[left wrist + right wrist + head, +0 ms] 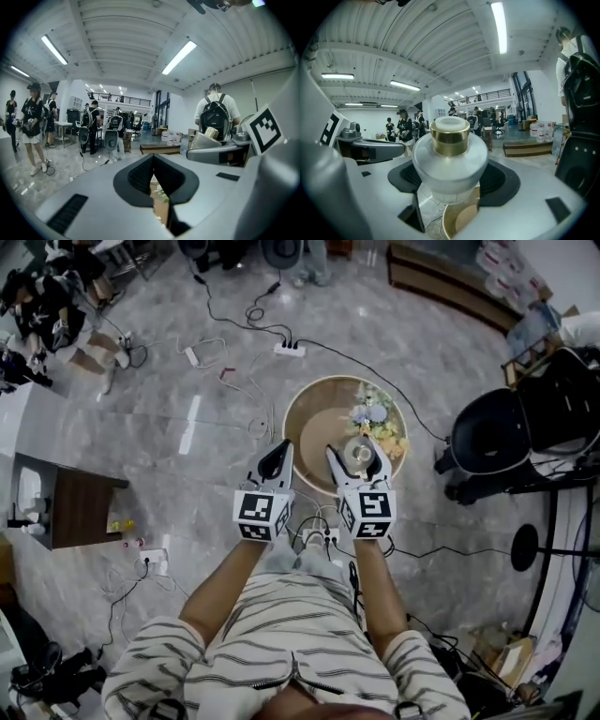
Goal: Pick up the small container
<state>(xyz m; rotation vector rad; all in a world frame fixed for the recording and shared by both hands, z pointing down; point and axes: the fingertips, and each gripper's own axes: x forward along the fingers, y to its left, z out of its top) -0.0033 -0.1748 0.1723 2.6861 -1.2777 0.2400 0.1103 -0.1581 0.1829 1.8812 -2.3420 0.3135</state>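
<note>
The small container (450, 159), a frosted white jar with a gold collar and white cap, sits upright between the dark pads of my right gripper (451, 180), which is shut on it. From the head view the container (359, 455) is held by the right gripper (356, 454) over the near edge of a round wooden table (309, 423). My left gripper (278, 457) hovers beside it to the left, level with it. Its jaws meet with nothing between them in the left gripper view (153, 164), where the held container (212, 135) shows at the right.
A bunch of pale flowers (377, 420) lies on the round table's far right. A black chair (495, 435) stands to the right, a small dark side table (80, 510) to the left. Cables and a power strip (290, 350) run over the grey floor. People stand far off.
</note>
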